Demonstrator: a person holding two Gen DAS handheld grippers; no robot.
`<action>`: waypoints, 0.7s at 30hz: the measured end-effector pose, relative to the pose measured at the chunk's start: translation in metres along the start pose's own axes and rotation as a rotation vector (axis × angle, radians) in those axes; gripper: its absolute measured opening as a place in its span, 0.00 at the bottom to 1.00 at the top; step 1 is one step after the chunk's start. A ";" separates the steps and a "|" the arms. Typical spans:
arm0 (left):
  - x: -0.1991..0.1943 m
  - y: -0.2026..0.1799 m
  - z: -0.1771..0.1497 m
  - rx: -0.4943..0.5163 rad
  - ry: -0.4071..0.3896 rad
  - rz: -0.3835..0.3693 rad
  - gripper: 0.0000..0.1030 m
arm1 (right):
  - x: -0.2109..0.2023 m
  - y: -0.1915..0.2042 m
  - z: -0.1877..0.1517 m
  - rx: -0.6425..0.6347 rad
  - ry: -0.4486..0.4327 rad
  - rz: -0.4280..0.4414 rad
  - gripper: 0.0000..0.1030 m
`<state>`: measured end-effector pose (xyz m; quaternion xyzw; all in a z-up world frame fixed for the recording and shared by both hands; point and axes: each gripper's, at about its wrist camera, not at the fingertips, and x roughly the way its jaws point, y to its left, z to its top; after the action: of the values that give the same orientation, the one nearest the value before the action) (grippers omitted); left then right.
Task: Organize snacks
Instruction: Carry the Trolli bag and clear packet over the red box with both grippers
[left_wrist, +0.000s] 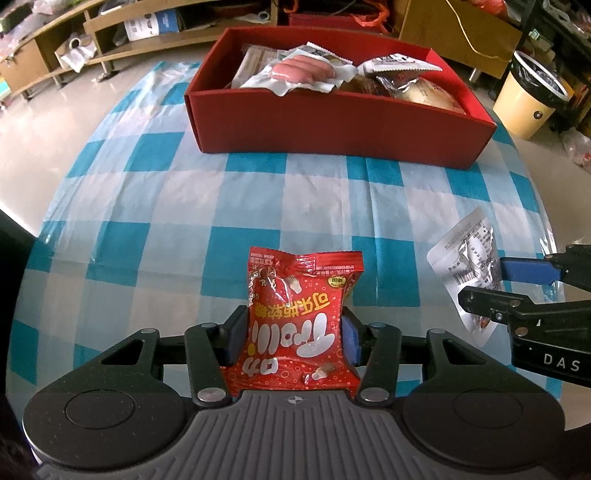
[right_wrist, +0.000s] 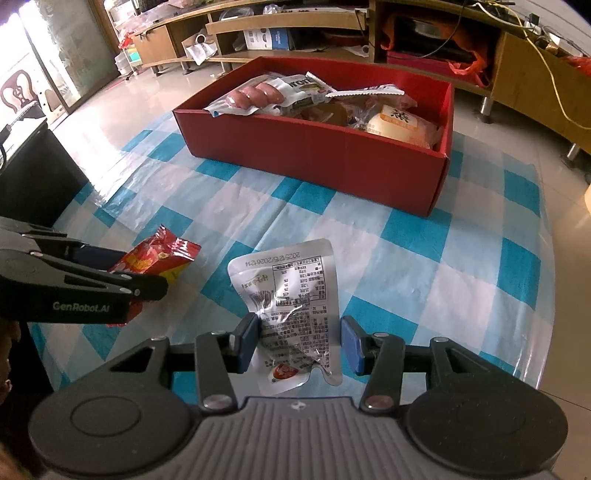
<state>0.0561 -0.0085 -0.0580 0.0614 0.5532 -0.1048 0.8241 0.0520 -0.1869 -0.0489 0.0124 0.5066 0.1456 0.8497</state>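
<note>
Snacks are being picked up: left gripper (left_wrist: 293, 334) clamps the red packet (left_wrist: 301, 317), right gripper (right_wrist: 299, 341) grips the silver pouch (right_wrist: 291, 295) on the checked tablecloth (right_wrist: 424, 266). Next, both need lifting into the red box (left_wrist: 332, 122).

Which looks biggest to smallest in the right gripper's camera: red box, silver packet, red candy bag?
1. red box
2. silver packet, though nearness enlarges it
3. red candy bag, partly hidden behind the left gripper

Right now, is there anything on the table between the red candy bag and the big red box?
No. Between the red candy bag and the red box there is only bare checkered tablecloth, clearest in the left wrist view.
</note>
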 end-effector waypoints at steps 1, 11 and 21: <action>-0.001 0.000 0.000 0.000 -0.003 -0.002 0.56 | -0.001 0.000 0.000 0.002 -0.002 0.001 0.45; -0.008 -0.004 0.003 0.002 -0.023 -0.020 0.56 | -0.005 -0.001 0.006 0.011 -0.025 0.005 0.45; -0.015 -0.004 0.009 -0.015 -0.042 -0.043 0.56 | -0.010 -0.002 0.011 0.023 -0.047 0.011 0.45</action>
<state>0.0578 -0.0123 -0.0407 0.0411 0.5378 -0.1195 0.8336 0.0572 -0.1895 -0.0358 0.0285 0.4879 0.1441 0.8604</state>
